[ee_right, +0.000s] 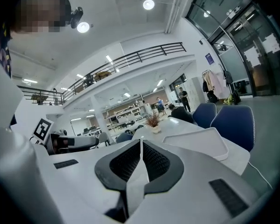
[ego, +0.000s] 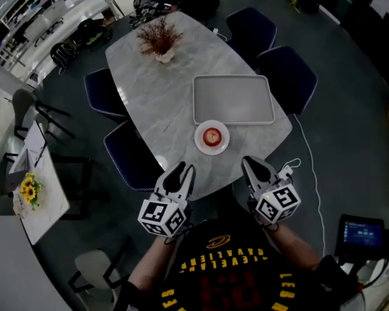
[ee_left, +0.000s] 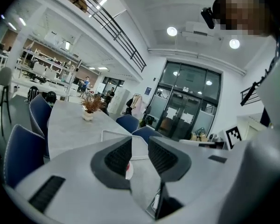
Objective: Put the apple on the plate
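The apple (ego: 211, 136) sits on the plate (ego: 219, 148), red on white, ahead of both my grippers and between their lines of aim, well clear of either. The plate stands on the table (ego: 162, 102) near its close edge, just beside the near rim of the tray (ego: 233, 100).

My left gripper (ego: 183, 172) is held at the table's near edge, down and to the left of the plate, jaws pointing across the table. Its jaws are a narrow gap apart and hold nothing. In the left gripper view, a sliver of the plate's rim with a touch of red shows through that gap, and the tray lies beyond the jaw tips.

My right gripper (ego: 251, 164) is level with it, down and to the right of the plate. Its jaws are pressed together with nothing between them. In the right gripper view the tray lies ahead and to the right of the jaws.

Both forearms rise from the bottom of the head view, elbows tucked in at my body, and the two marker cubes (ego: 162, 217) face up. The grippers are side by side but well apart.

A dried plant (ego: 159, 41) in a small pot stands far beyond the jaws, at the table's far end. Dark blue chairs (ego: 292, 76) are set along both sides.
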The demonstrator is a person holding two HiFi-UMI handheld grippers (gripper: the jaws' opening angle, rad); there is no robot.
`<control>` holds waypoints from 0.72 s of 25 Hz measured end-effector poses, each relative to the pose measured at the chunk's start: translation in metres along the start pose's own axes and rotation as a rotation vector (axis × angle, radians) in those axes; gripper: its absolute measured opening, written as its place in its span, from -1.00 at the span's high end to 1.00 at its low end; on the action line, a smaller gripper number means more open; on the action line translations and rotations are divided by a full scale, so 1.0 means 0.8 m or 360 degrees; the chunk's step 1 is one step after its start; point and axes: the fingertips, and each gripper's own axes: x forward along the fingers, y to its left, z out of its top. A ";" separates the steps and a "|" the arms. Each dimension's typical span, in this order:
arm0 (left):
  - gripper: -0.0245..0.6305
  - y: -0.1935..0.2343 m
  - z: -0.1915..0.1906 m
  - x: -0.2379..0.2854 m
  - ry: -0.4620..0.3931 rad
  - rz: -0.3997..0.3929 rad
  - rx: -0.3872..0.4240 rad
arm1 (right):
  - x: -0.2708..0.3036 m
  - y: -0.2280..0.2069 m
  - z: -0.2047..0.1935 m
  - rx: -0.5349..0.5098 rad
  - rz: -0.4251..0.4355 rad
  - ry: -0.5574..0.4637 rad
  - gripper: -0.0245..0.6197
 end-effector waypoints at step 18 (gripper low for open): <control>0.58 0.163 -0.154 0.171 0.0589 0.0201 -0.0455 | 0.132 -0.166 -0.141 0.0238 -0.0065 0.0559 0.74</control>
